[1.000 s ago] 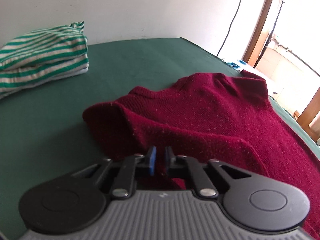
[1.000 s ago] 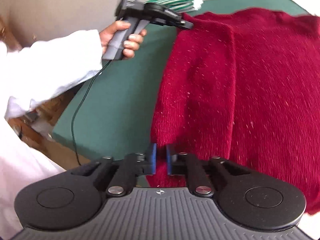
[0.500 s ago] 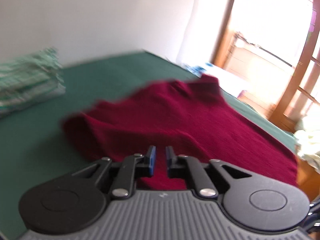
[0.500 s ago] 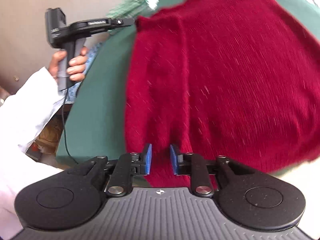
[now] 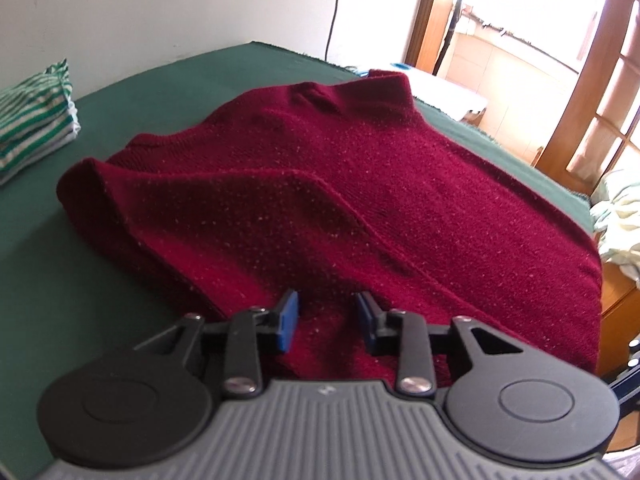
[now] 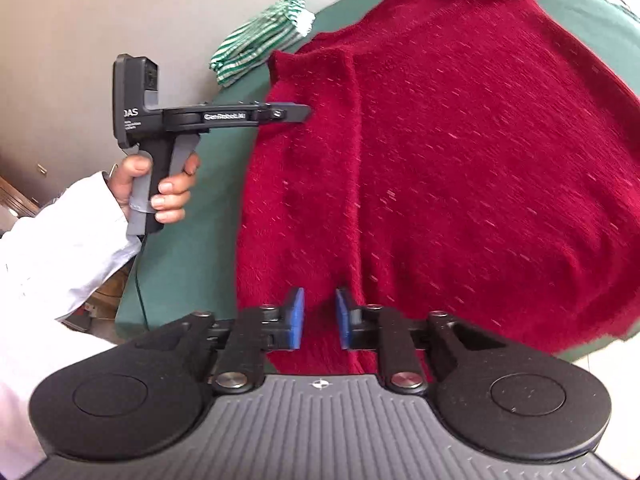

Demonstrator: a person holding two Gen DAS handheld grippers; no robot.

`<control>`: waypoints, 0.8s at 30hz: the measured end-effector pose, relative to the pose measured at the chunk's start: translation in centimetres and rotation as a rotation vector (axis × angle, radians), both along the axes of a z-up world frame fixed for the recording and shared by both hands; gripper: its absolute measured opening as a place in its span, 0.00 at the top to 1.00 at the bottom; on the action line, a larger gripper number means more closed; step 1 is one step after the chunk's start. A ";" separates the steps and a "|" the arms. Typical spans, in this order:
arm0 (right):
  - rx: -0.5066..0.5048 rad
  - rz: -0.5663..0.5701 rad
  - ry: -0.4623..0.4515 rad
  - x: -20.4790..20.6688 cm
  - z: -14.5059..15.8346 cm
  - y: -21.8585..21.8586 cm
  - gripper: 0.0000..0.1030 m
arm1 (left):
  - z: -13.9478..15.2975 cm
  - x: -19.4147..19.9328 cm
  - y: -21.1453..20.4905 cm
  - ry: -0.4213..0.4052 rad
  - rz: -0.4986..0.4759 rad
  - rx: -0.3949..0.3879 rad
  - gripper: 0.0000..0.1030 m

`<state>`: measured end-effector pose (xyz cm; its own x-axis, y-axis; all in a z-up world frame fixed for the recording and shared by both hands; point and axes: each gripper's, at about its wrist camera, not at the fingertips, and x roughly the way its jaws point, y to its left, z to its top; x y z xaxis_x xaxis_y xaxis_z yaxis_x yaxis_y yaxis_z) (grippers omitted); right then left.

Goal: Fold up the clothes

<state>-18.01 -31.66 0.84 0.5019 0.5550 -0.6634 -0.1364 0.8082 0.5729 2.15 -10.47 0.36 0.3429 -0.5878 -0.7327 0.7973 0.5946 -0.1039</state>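
A dark red knit sweater (image 5: 360, 184) lies spread on the green table (image 5: 60, 280), with one side folded over onto the body. It also shows in the right wrist view (image 6: 460, 168). My left gripper (image 5: 326, 320) is open, its blue pads apart just above the folded edge, holding nothing. My right gripper (image 6: 320, 316) is open over the sweater's near hem, holding nothing. The left gripper also shows in the right wrist view (image 6: 308, 111), held by a hand at the sweater's left edge.
A folded green-and-white striped garment (image 5: 34, 116) lies at the table's far left, also in the right wrist view (image 6: 264, 36). A wall stands behind. A wooden door frame (image 5: 584, 80) and pale cloth (image 5: 620, 220) are off the table's right edge.
Both grippers were shut on the sweater's edge a second ago, carried it over, and have now opened and let it go. The fold lies flat.
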 end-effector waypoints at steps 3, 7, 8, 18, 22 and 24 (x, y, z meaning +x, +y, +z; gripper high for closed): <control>-0.022 -0.030 -0.011 -0.2 0.3 -2.1 0.77 | 1.0 -0.5 -0.9 -0.045 0.022 0.046 0.68; -0.025 -0.150 -0.039 -2.1 0.6 -8.2 0.77 | 3.0 -2.0 -3.3 -0.104 0.037 0.039 0.47; -0.033 -0.180 -0.017 -2.5 0.3 -10.0 0.76 | 3.3 -2.4 -4.1 -0.115 0.038 0.042 0.45; 0.136 -0.322 -0.074 -1.6 -0.3 -21.4 0.77 | 4.8 -3.2 -16.6 -0.148 0.083 0.053 0.33; 0.281 -0.387 -0.044 1.9 -0.4 -23.7 0.75 | 4.4 -4.5 -21.1 -0.171 0.138 0.016 0.19; 0.367 -0.431 -0.009 3.6 -0.3 -24.7 0.75 | 4.1 -5.1 -22.7 -0.160 0.143 -0.005 0.19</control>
